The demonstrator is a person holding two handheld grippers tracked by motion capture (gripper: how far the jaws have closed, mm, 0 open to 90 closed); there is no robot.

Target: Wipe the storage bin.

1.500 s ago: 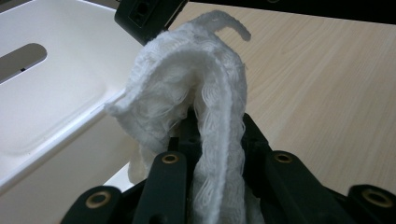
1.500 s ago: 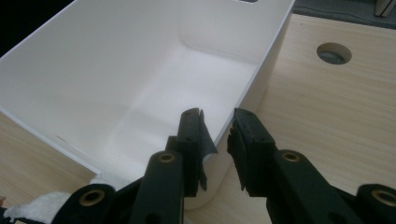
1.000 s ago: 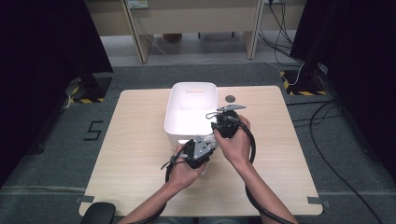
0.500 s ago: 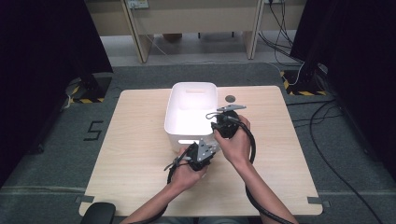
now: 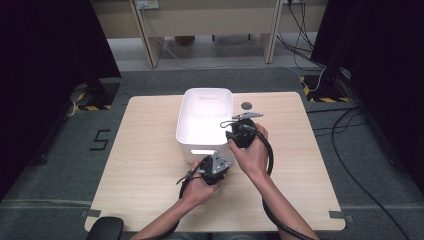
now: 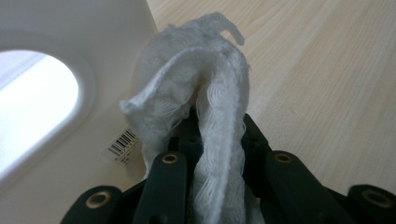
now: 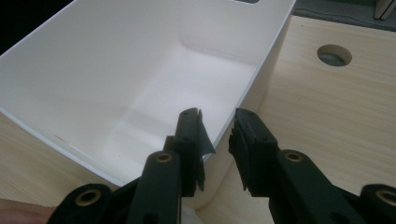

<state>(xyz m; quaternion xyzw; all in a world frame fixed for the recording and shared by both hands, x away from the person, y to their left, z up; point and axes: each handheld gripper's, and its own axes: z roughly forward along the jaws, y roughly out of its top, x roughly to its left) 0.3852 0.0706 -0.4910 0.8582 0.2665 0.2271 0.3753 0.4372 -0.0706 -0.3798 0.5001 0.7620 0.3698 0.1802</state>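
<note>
Left gripper (image 6: pixel 217 154) sank with cloth (image 6: pixel 196 93) beside barcode sticker (image 6: pixel 120 145).

Between the jaws of my left claw (image 6: pixel 210 186) sits a white cloth (image 6: pixel 196 102), loosely woven and crumpled, its folds standing up past the tips with one frayed corner curling on top. Just beyond it is the white bin (image 6: pixel 70 56), its handle slot and barcode label turned toward my left claw.
</note>
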